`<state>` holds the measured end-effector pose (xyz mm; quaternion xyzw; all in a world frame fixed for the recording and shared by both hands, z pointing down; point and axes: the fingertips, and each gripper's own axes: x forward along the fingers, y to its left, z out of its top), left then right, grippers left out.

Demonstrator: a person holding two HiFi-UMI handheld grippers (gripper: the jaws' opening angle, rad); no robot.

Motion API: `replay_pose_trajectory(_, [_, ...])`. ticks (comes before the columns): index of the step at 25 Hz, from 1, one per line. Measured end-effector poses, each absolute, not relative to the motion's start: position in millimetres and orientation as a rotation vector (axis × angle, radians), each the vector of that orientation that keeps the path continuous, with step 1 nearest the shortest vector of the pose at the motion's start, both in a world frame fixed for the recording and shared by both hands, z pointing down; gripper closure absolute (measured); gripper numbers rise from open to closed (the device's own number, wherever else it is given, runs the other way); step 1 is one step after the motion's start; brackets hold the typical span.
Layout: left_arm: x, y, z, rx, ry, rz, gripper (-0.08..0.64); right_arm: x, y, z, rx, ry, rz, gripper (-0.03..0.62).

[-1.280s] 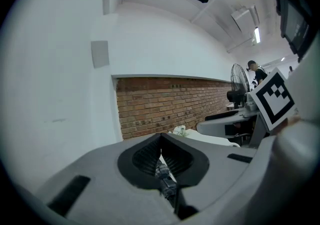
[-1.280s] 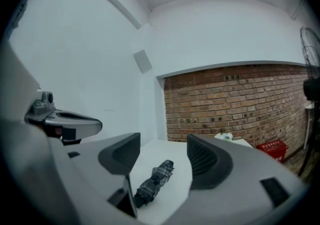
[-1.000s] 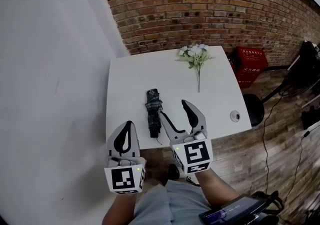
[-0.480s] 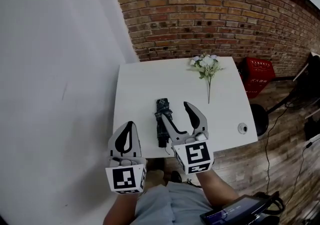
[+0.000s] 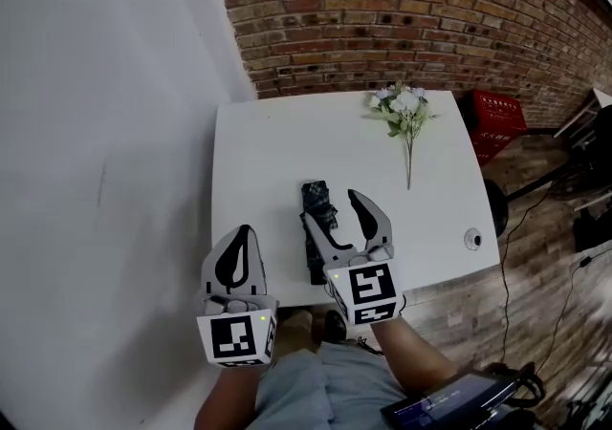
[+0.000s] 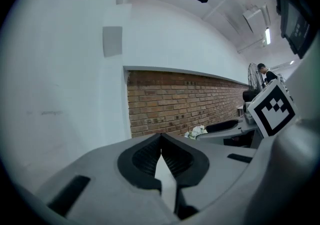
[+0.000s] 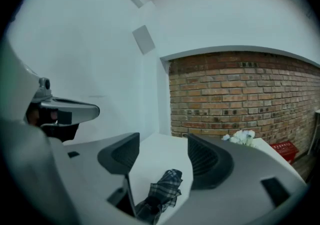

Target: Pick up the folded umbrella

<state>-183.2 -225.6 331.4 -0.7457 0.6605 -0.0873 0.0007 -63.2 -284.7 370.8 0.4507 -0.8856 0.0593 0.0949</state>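
Jaws pressed together and empty, the left gripper (image 5: 244, 229) hovers by the front edge of the white table (image 5: 251, 161); right of it the folded umbrella (image 5: 318, 199) lies flat between the wide-apart jaws of the right gripper (image 5: 328, 207), not gripped; flowers (image 5: 404, 111) lie farther right

grey left gripper (image 5: 243, 229) and right gripper (image 5: 331, 207), black ribbed pads (image 7: 204, 161); white black-marked cubes (image 5: 365, 287); pale grey clothing (image 5: 316, 386)
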Motion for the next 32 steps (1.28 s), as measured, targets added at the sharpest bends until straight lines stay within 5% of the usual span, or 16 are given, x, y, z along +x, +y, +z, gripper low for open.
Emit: replay_pose_trajectory(32, [-232, -302, 477, -2.577, 2.155, -0.492, 0.554, -89, -309, 596, 1.146, -2.153, 0.620, 0.198])
